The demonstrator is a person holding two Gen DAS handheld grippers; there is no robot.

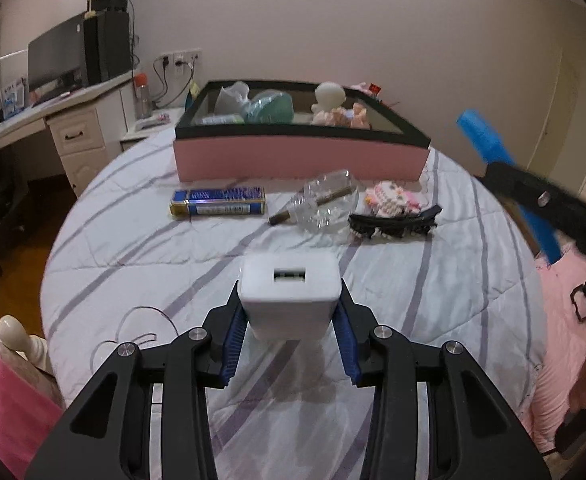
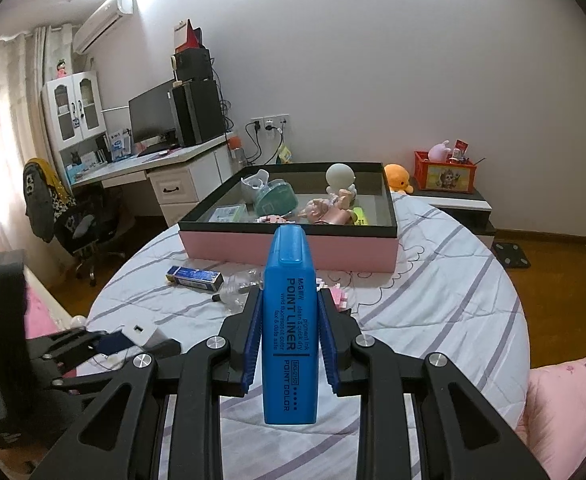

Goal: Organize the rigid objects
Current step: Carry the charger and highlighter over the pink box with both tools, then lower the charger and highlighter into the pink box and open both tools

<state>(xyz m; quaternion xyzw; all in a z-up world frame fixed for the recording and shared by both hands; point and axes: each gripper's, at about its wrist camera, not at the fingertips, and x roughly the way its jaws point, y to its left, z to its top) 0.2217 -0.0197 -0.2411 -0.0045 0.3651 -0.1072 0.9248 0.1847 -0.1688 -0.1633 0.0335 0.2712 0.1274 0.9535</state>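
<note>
Grippers both loaded over the bed

Left gripper (image 1: 291, 312) clamped on white USB charger (image 1: 290, 294), port facing up, held above striped quilt (image 1: 133, 264); right gripper (image 2: 289, 320) clamped on blue highlighter (image 2: 289, 340) (label reads POINT LINER), cap pointing toward pink box (image 2: 293, 250); box sits at far side of bed, toys already inside; blue tin (image 1: 217, 201), glass ashtray (image 1: 327, 200), black hair clip (image 1: 393, 224) lie on quilt just before it.
</note>
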